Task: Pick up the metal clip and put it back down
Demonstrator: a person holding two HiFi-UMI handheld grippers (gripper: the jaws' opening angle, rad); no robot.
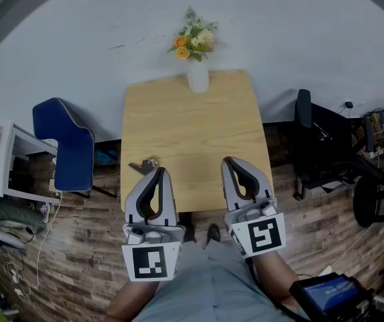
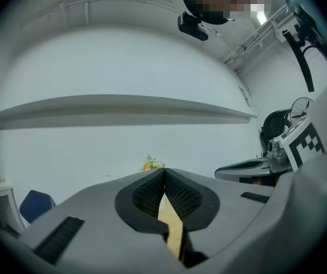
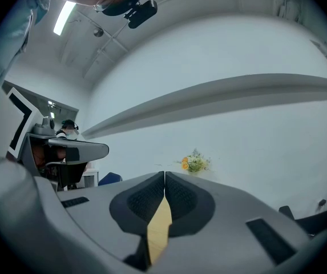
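A small metal clip (image 1: 144, 164) lies on the wooden table (image 1: 193, 133) near its front left corner. My left gripper (image 1: 155, 174) hangs just in front of and right of the clip, jaws shut with nothing between them. My right gripper (image 1: 234, 164) is over the table's front right edge, also shut and empty. In the left gripper view the left gripper (image 2: 164, 171) has its pads pressed together. The right gripper view shows the right gripper (image 3: 164, 175) with the same closed pads. The clip is hidden in both gripper views.
A white vase of flowers (image 1: 196, 54) stands at the table's far edge. A blue chair (image 1: 66, 143) is left of the table, a white shelf unit (image 1: 7, 166) further left. Black equipment and a chair (image 1: 322, 143) crowd the right. The floor is wood planks.
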